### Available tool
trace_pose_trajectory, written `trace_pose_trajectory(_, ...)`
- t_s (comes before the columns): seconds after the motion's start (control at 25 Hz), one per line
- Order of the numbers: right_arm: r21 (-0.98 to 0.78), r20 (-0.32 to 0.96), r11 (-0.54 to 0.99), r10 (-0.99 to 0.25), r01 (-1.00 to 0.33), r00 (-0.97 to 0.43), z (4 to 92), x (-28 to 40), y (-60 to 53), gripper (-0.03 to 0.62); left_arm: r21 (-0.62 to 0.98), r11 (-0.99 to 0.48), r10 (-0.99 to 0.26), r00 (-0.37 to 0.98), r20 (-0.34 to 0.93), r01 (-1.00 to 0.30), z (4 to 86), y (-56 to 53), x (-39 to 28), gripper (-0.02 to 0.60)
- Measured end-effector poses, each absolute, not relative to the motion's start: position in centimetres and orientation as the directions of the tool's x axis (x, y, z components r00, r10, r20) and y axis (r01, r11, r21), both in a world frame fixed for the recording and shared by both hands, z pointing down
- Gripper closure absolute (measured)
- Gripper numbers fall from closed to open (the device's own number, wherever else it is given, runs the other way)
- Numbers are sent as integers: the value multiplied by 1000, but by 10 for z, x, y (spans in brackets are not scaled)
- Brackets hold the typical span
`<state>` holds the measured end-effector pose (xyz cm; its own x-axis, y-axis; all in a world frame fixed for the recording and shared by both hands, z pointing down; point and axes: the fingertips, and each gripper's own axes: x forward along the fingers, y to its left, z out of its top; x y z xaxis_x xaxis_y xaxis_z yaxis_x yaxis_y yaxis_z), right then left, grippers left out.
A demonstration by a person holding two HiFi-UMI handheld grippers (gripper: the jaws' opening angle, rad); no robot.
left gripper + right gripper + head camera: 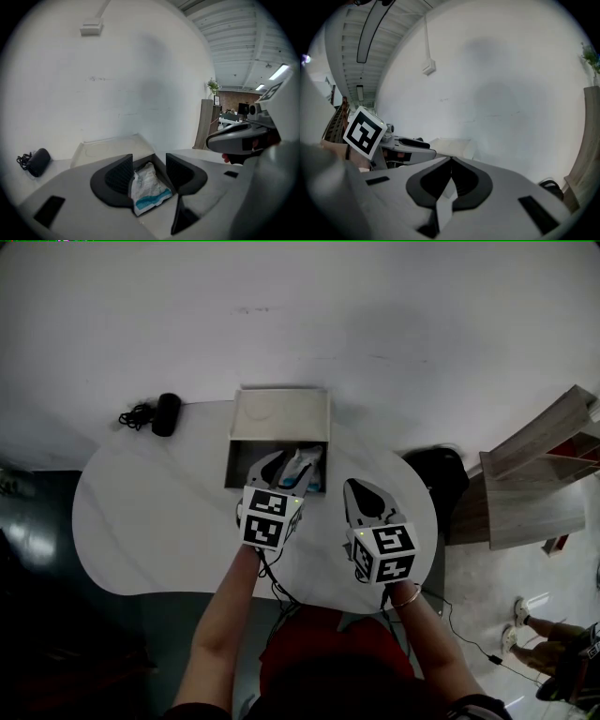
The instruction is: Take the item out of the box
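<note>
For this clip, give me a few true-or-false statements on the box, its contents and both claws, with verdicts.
1. The shallow white box has its lid flipped open. True.
2. The crumpled white-and-blue packet lies on the table outside the box. False: it lies inside the box.
3. The left claw is open, with the packet showing between its jaws. True.
4. The right claw grips the box lid. False: its jaws are together on nothing, over the white rounded table to the right of the box.
5. The small black device with a cable lies to the right of the box. False: in the head view it lies to the left of the box.
</note>
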<state>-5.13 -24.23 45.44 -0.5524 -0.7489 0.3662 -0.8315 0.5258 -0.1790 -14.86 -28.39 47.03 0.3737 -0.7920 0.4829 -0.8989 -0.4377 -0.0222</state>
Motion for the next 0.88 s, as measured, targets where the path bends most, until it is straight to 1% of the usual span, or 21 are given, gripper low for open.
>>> trace_pose_trajectory(0.28, -189, 389, 513, -744, -837, -543, 467, -56, -258, 579, -18, -476, -733, 386, 560, -879, 492, -299, -149, 364)
trace_pose_trajectory(0.6, -191, 412, 491, -746, -850, -524, 478, -53, -270, 579, -34, -568, -653, 425, 627, -822, 515, -306, -134, 364)
trace_pose_trajectory(0.88, -197, 426, 469, -750, -861, -506, 485, -49, -278, 579, 11, -596, -580, 441, 685, -803, 537, -311, -129, 364)
